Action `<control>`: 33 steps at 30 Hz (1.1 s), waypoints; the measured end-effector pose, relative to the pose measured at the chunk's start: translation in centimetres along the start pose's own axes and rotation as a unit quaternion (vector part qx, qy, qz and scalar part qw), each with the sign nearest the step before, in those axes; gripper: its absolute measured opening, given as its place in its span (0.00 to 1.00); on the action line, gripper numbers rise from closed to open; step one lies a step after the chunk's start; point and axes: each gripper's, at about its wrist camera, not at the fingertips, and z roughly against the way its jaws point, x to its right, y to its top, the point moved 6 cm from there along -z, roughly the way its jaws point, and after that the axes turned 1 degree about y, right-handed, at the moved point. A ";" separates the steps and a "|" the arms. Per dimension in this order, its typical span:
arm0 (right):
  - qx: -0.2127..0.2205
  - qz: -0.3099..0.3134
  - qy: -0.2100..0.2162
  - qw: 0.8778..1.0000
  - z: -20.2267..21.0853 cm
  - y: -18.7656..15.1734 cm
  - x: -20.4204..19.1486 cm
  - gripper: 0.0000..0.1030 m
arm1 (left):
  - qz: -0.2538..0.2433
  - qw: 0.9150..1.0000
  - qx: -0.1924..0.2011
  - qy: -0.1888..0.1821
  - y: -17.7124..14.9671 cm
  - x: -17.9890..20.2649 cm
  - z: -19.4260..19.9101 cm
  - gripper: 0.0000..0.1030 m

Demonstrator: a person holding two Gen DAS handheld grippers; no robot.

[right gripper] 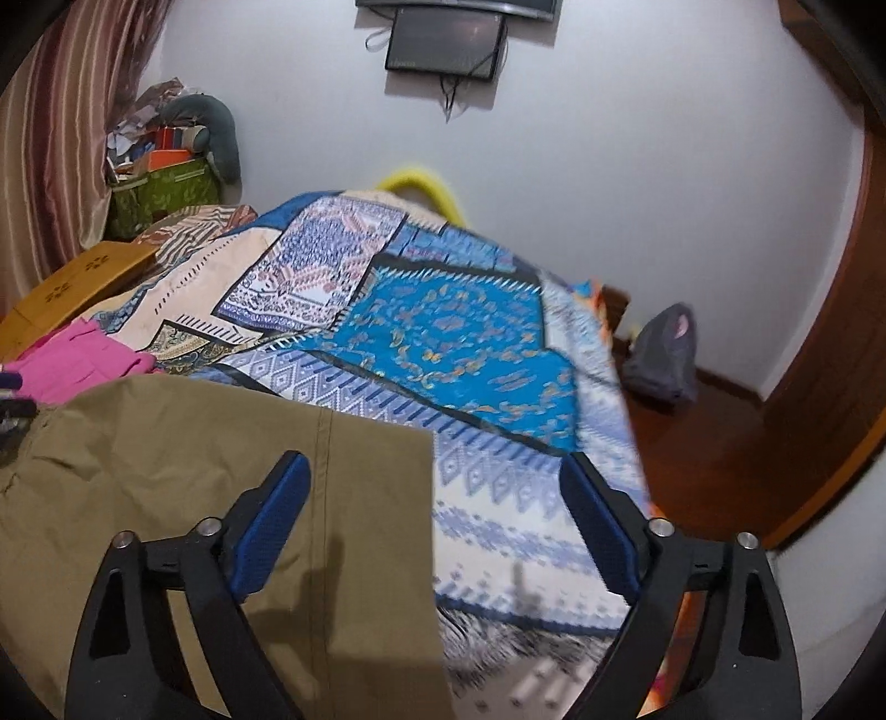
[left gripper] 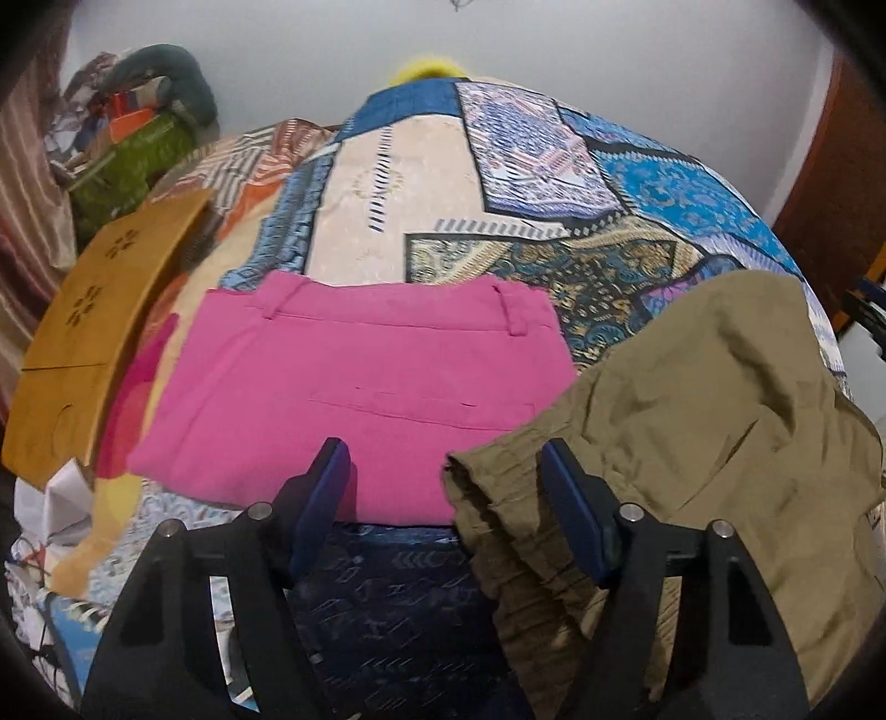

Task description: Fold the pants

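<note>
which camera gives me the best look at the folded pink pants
The left wrist view: the pink pants lie folded in the middle, waistband, belt loops and pocket seam all visible. The right wrist view catches only a pink corner at its left edge, behind the khaki pants.

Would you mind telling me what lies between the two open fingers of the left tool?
In the left wrist view, the left tool straddles the pink pants' near edge and the olive pants' crumpled waistband.

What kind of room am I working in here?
Most likely a bedroom: the pants lie on a bed with a patchwork bedspread, a curtain hangs at the left, and a screen is mounted on the wall.
</note>
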 end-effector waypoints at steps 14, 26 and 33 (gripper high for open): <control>-0.095 -0.060 0.103 0.988 -6.5 -0.6 0.2 0.25 | 0.007 0.997 -0.043 -0.067 -1.1 1.1 -2.4 0.37; -0.046 -0.061 0.081 0.994 -4.3 1.2 0.7 0.05 | -0.040 0.999 -0.011 -0.001 0.1 2.0 -0.5 0.10; -0.012 -0.086 0.059 0.994 -2.6 3.0 3.2 0.04 | -0.049 0.998 0.034 0.002 5.0 3.2 0.7 0.06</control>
